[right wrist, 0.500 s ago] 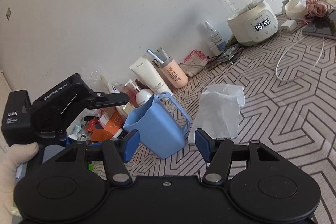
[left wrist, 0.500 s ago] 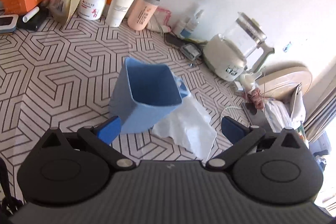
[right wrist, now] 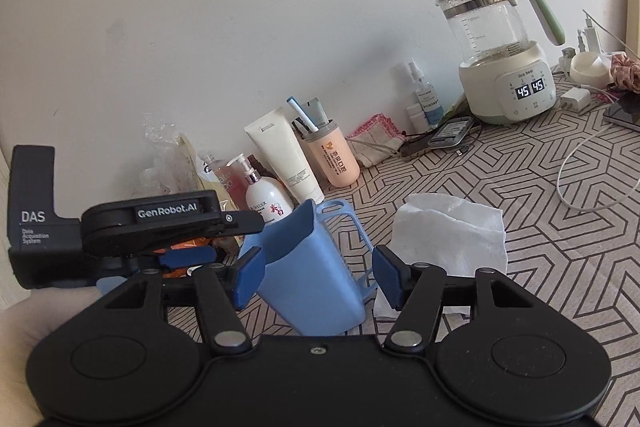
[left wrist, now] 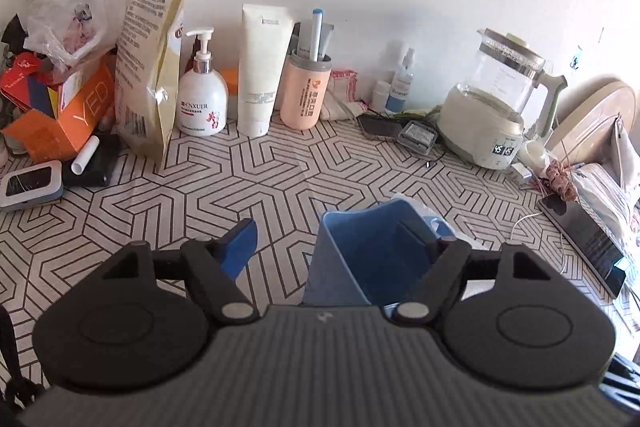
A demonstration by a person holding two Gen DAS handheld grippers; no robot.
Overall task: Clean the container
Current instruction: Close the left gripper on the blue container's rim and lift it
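A blue plastic container (left wrist: 360, 251) with a handle stands upright on the patterned table; it also shows in the right wrist view (right wrist: 312, 267). My left gripper (left wrist: 340, 247) is open: its right finger reaches inside the container, its left finger is outside the near wall. In the right wrist view the left gripper (right wrist: 224, 239) comes in from the left at the rim. My right gripper (right wrist: 314, 277) is open and empty, just in front of the container. A white wipe (right wrist: 448, 239) lies on the table right of the container.
Along the wall stand a pump bottle (left wrist: 202, 103), white tube (left wrist: 260, 75), peach cup (left wrist: 306, 91), tan bag (left wrist: 150, 63) and orange box (left wrist: 68, 115). An electric kettle (right wrist: 500, 51) stands at right, with a white cable (right wrist: 576, 171) and dark tablet (left wrist: 588, 235).
My left gripper has dropped and moved in over the container, one finger now inside it. The right gripper has come slightly closer to the container.
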